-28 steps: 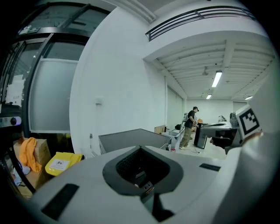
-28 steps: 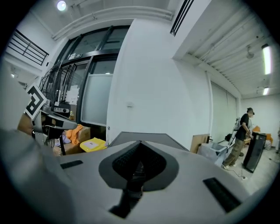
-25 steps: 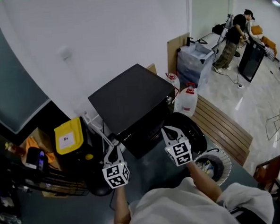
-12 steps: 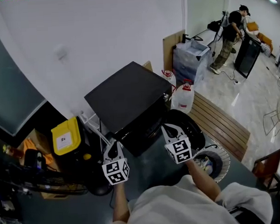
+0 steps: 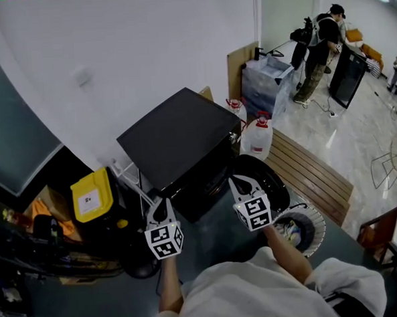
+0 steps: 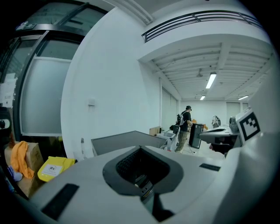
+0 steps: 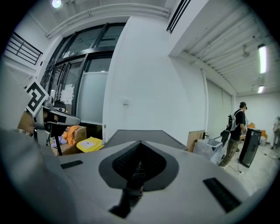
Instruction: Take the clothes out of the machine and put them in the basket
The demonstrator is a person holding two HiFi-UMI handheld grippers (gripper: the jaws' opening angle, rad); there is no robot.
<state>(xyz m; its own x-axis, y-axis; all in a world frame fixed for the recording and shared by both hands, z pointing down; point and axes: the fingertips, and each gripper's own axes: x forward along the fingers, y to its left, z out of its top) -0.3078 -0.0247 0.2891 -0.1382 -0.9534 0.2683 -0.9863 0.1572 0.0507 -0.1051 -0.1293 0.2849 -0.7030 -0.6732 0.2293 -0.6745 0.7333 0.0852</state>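
Left gripper point(image 5: 162, 205) and right gripper point(image 5: 240, 182) sit closed, empty — clothes, unseen in the machine point(image 5: 177, 139) at 12 o'clock, are likely limp: pinch a fold.

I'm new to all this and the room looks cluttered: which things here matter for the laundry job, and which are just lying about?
For the job: black machine, white basket, left gripper and right gripper, fingers shut and empty.

Just lying about: yellow-lidded bin, water jugs, clear storage box, wooden bench.
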